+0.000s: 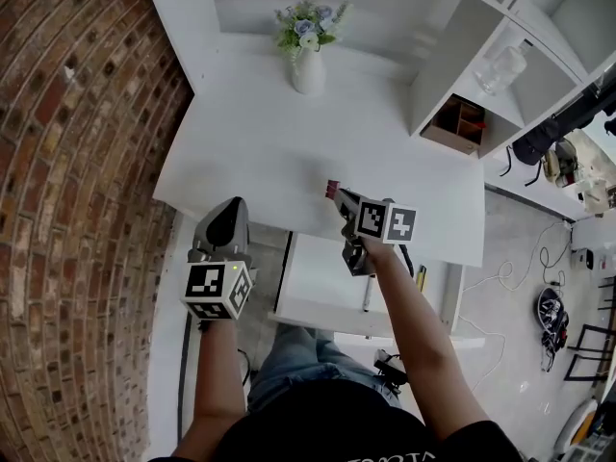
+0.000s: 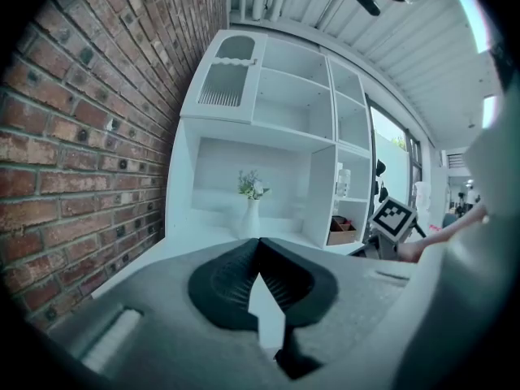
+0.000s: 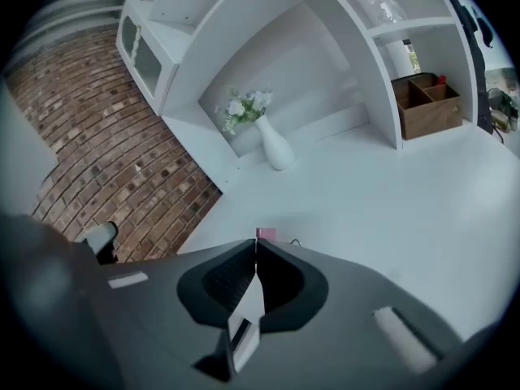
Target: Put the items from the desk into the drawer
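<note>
A small pink item (image 1: 332,190) sticks out from the tip of my right gripper (image 1: 339,197), just above the front part of the white desk (image 1: 250,152). In the right gripper view the jaws are pressed together and the pink item (image 3: 266,235) shows just past the right gripper (image 3: 256,244) tips, with a bit of thin wire beside it. The left gripper (image 1: 231,208) hovers at the desk's front left edge. In its own view the left gripper (image 2: 258,242) is shut and holds nothing. A white drawer (image 1: 318,318) stands pulled out under the desk, below my right hand.
A white vase with flowers (image 1: 308,65) stands at the back of the desk. White shelves (image 1: 452,56) with a brown wooden box (image 1: 457,125) rise on the right. A brick wall (image 1: 77,162) runs along the left. Cables and gear (image 1: 553,311) lie on the floor at right.
</note>
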